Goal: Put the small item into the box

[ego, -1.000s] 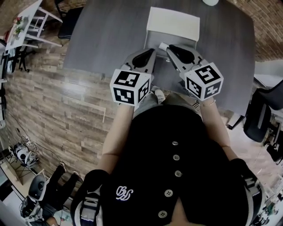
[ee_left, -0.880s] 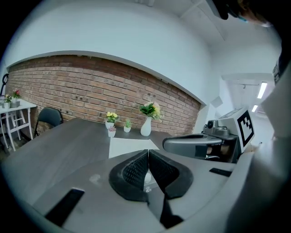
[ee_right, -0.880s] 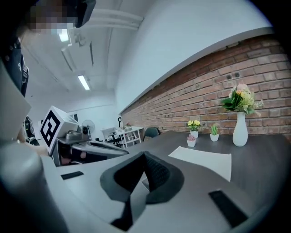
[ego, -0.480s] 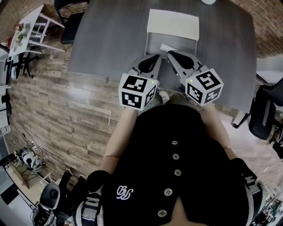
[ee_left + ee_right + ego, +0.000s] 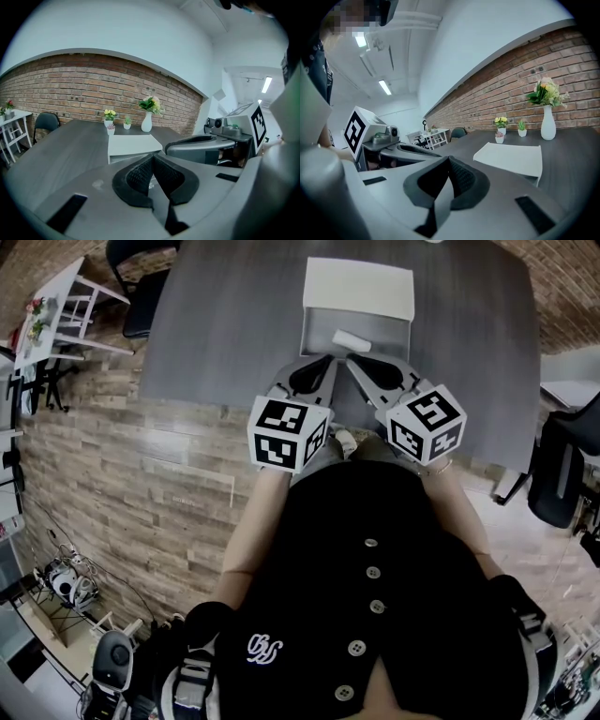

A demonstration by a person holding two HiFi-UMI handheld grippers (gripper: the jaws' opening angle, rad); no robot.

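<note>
A small white item [image 5: 349, 337] lies inside the open white box [image 5: 309, 334] on the grey table; the box's lid [image 5: 358, 284] is folded back on the far side. Both grippers hover side by side just short of the box's near wall. My left gripper [image 5: 327, 362] is shut, its pads pressed together with nothing between them [image 5: 152, 160]. My right gripper [image 5: 352, 359] is shut and empty too [image 5: 449, 162]. From the gripper views the box [image 5: 133, 146] [image 5: 513, 158] shows only its wall and lid; the item is hidden there.
The grey table [image 5: 234, 324] ends at the person's waist. At its far end stand a white vase with flowers [image 5: 146, 123] and small potted plants [image 5: 110, 126]. A black chair [image 5: 141, 277] and a white side table [image 5: 56, 301] are at the left, another chair [image 5: 562, 465] at the right.
The small white item was at the right gripper's tip a second ago; now it lies in the box. Both grippers have drawn back slightly toward the person.
</note>
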